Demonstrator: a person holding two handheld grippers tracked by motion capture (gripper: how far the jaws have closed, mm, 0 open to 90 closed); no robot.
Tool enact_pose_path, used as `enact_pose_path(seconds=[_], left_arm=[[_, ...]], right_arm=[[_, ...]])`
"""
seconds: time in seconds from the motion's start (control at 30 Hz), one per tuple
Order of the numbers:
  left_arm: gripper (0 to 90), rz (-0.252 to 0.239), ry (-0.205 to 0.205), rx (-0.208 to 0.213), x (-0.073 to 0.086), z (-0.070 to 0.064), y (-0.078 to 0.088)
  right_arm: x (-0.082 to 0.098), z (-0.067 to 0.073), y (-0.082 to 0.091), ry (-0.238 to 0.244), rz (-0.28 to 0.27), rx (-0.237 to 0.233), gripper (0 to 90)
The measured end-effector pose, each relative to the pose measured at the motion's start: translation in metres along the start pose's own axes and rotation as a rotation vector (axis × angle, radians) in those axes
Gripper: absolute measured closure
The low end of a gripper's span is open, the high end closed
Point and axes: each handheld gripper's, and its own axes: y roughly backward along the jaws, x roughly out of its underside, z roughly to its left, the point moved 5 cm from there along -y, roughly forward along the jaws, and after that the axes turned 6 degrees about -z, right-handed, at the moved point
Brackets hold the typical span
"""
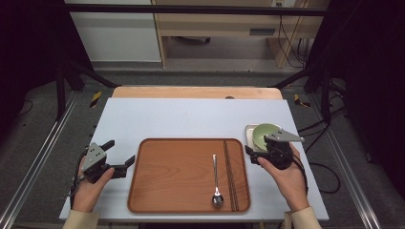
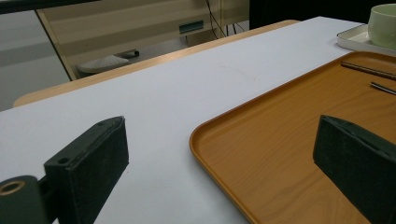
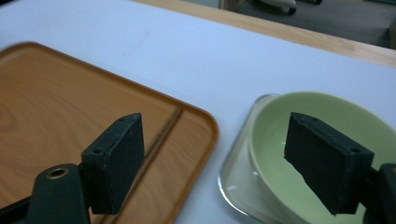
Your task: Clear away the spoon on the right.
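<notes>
A pale green bowl (image 1: 265, 133) (image 3: 327, 105) (image 2: 383, 23) sits on a small white square plate (image 1: 249, 129) (image 3: 233, 182) at the table's right. My right gripper (image 1: 260, 145) (image 3: 215, 123) hovers open over the bowl's near left rim. One jaw is above the bowl's inside, the other above the corner of the wooden tray (image 1: 181, 176) (image 3: 56, 102) (image 2: 280, 140); neither touches the bowl. On the tray lie a metal spoon (image 1: 216, 181) and dark chopsticks (image 1: 230, 174) (image 3: 163, 130). My left gripper (image 1: 122, 151) (image 2: 223, 126) is open at the tray's left edge, holding nothing.
The tray rests on a white table top (image 1: 191, 119) with a wooden strip (image 1: 196, 92) along its far edge. Black frame posts stand at both sides of the table, and cables run on the floor to the right.
</notes>
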Motion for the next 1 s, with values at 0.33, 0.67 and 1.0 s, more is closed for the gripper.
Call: enact_pose_path(seconds=[0.33, 0.67, 1.0], left_arm=[[2.6, -0.007, -0.006, 0.003, -0.002, -0.001, 0.001], [2.0, -0.035, -0.003, 0.001, -0.005, 0.001, 0.003], [2.0, -0.102, -0.006, -0.005, -0.013, 0.006, 0.011]], right_arm=[[-0.011, -0.038, 0.005, 0.006, 0.094, 0.035, 15.9], [-0.025, -0.060, 0.004, 0.012, 0.117, 0.053, 14.7], [-0.023, -0.076, -0.003, -0.018, 0.119, 0.071, 21.1]])
